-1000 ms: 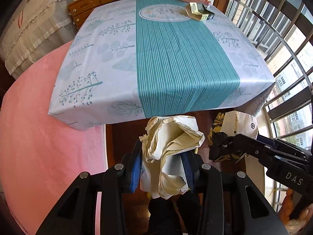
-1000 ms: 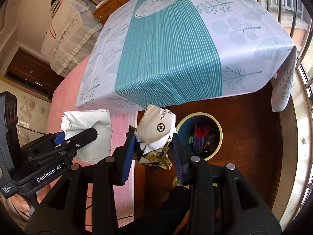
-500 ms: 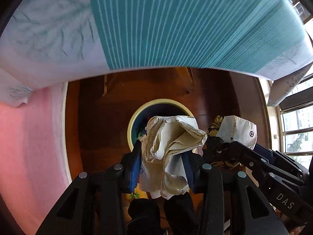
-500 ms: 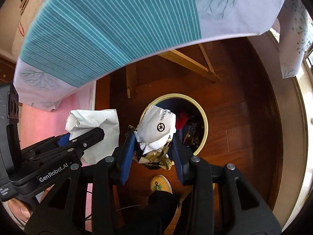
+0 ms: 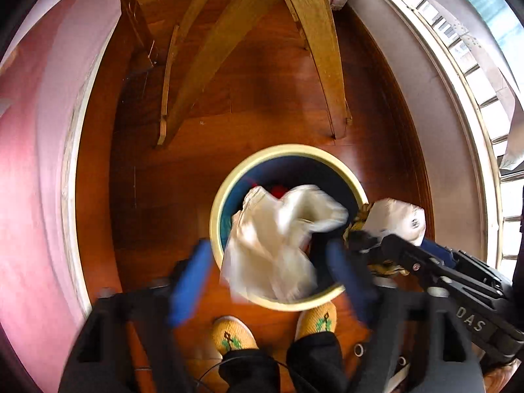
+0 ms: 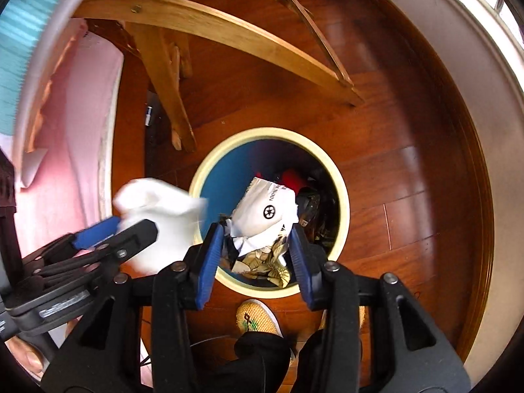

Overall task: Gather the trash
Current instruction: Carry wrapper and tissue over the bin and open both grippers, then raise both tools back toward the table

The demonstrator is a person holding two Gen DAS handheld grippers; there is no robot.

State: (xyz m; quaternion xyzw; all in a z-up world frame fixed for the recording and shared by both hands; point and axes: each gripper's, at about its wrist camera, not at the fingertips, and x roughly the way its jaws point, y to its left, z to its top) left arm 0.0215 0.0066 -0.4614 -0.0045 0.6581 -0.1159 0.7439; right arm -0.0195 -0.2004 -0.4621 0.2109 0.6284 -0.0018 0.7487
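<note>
A round trash bin (image 5: 216, 216) with a cream rim and blue inside stands on the wooden floor; it also shows in the right wrist view (image 6: 340, 196). My left gripper (image 5: 271, 268) is above it with its jaws spread wide, and the crumpled white paper (image 5: 275, 239) hangs loose between them over the bin, blurred. My right gripper (image 6: 258, 252) is beside it over the bin, its jaws close around a crumpled white wrapper with a black logo (image 6: 268, 209). The wrapper also shows in the left wrist view (image 5: 399, 219).
Wooden table legs (image 5: 314, 49) and braces stand just beyond the bin. A pink bed cover (image 5: 29, 163) lies to the left, a white window ledge (image 5: 442, 114) to the right. My feet in yellow slippers (image 5: 232, 334) stand at the bin's near side.
Both grippers have tilted down from the table edge to above the bin. The left jaws have opened and let go of the white paper. The right gripper still holds its wrapper.
</note>
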